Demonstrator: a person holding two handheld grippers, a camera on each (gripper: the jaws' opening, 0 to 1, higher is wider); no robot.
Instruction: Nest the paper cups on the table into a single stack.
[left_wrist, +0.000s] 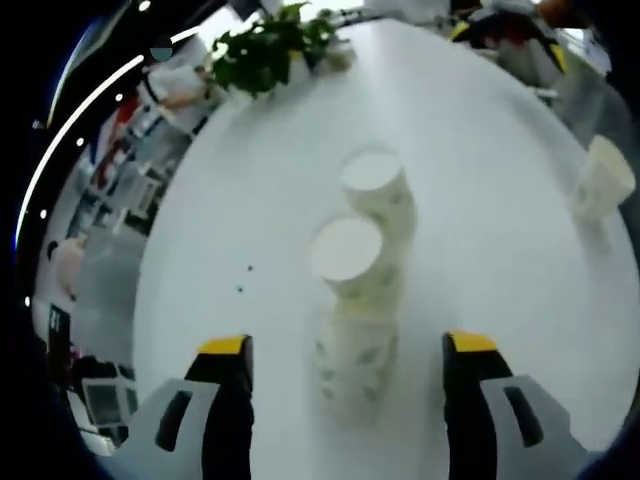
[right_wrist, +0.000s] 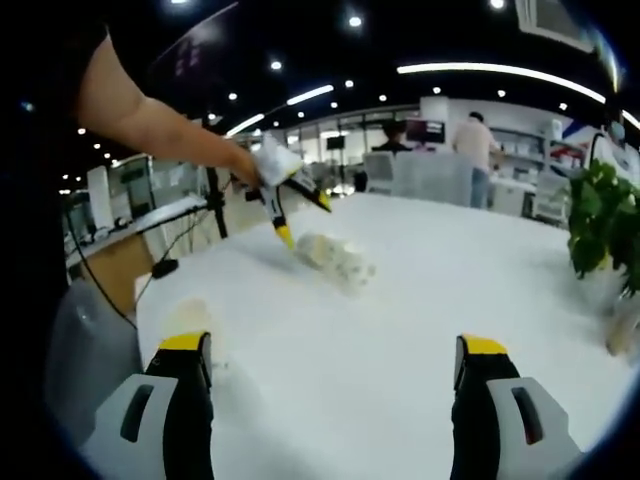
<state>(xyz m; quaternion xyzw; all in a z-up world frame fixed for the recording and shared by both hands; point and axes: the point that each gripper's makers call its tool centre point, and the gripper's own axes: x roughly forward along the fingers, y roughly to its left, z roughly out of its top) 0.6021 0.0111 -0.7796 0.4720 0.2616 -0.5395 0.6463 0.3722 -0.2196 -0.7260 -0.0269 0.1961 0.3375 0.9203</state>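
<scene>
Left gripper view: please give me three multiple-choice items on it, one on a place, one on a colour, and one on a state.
1. Where does the plant stand?
A. Between the jaws
B. On the table, beyond the paper cups
C. On the floor

2. What colour are the jaw tips?
A. Red
B. Green
C. Yellow

3. How is the left gripper?
A. Open, a cup between its jaws
B. Shut on a cup
C. Shut on nothing

Key: 1 B, the plant is on the table past the paper cups. 2 C, both tips are yellow. 3 A, the left gripper has gaps either side of the nearest cup.
</scene>
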